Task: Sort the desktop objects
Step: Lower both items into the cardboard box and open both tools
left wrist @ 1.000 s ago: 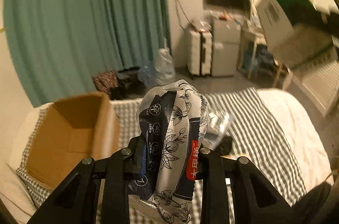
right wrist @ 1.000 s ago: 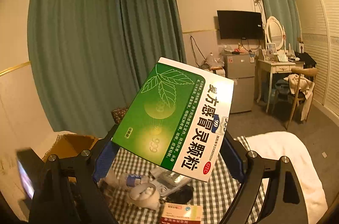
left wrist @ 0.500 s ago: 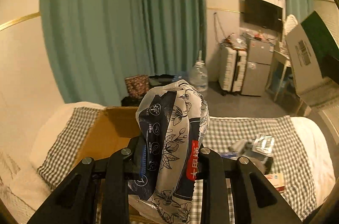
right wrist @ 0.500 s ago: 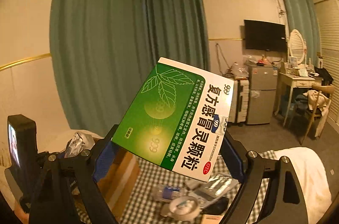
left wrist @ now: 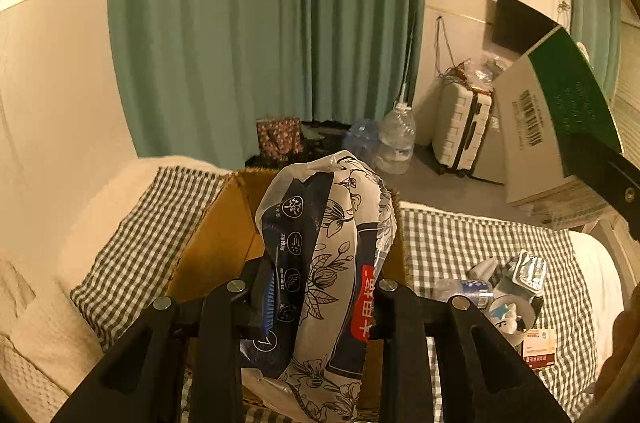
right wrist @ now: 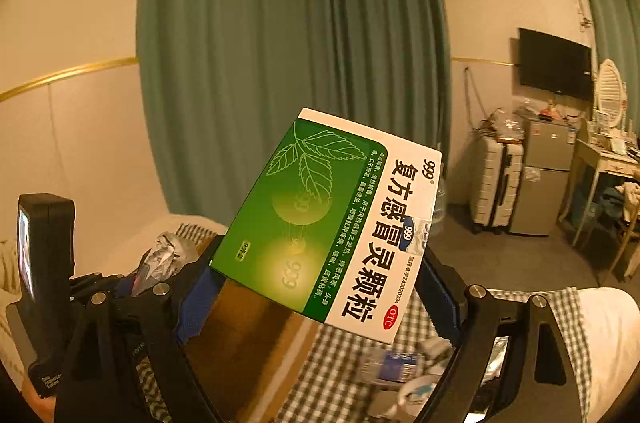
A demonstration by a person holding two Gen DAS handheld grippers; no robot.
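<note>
My left gripper [left wrist: 316, 297] is shut on a crumpled white and navy flower-printed packet [left wrist: 326, 255], held over the open cardboard box [left wrist: 218, 243]. My right gripper [right wrist: 320, 299] is shut on a green and white medicine box [right wrist: 332, 219], tilted, its sides pressed by the blue pads [right wrist: 198, 303]. That medicine box [left wrist: 556, 127] also shows at the right of the left wrist view, high above the bed. In the right wrist view the left gripper [right wrist: 132, 287] with the packet [right wrist: 164, 255] sits at lower left, and the cardboard box [right wrist: 248, 339] lies below the medicine box.
A green checked cloth [left wrist: 460, 247] covers the bed. On it lie a small bottle [left wrist: 468, 289], foil blister packs [left wrist: 528, 269], a white roll [left wrist: 508, 315] and a small red and white carton [left wrist: 538, 347]. Beyond are curtains, a suitcase [left wrist: 464, 131] and a water jug [left wrist: 396, 139].
Both grippers have swung left across the bed while keeping their loads. The cardboard box has come under the packet, and the pile of small objects has slid to the right.
</note>
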